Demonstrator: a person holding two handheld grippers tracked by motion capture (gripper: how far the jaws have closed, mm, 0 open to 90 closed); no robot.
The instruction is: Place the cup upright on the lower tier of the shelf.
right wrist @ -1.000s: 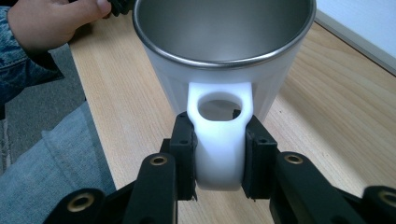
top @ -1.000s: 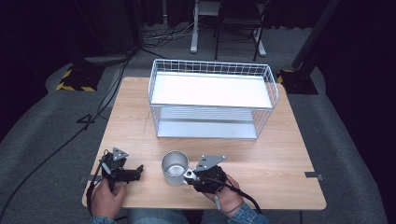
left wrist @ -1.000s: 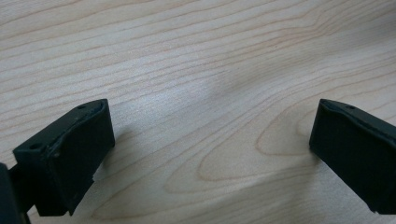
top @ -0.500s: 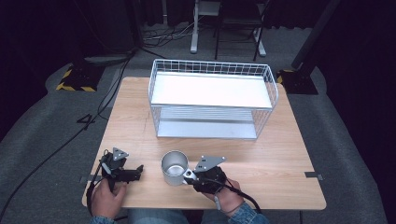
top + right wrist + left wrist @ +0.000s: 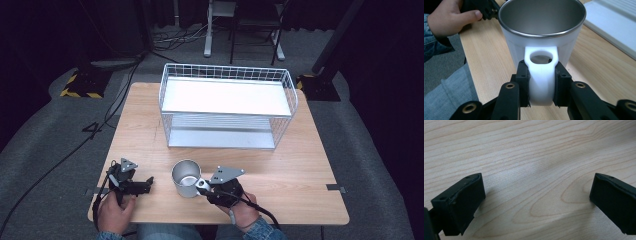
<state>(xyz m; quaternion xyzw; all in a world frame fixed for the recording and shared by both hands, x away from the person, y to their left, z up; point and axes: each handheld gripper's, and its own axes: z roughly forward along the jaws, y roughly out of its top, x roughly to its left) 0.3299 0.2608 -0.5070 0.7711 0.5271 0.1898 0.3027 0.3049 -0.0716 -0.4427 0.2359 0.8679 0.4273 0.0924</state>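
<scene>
A white mug [image 5: 185,178] with a steel inside stands upright near the table's front edge. Its white handle [image 5: 541,75] points toward me, and my right gripper [image 5: 541,86] is shut on that handle, one black pad pressed on each side. From above, the right gripper [image 5: 202,185] lies low at the mug's right. My left gripper [image 5: 148,183] rests on the wood to the left of the mug. Its jaws stand wide open with bare wood between them in the left gripper view [image 5: 535,202].
A white wire basket [image 5: 227,106] with an upper shelf and a lower tray stands at the middle and back of the wooden table [image 5: 305,165]. Cables trail off the front edge. Dark floor, stands and cables surround the table.
</scene>
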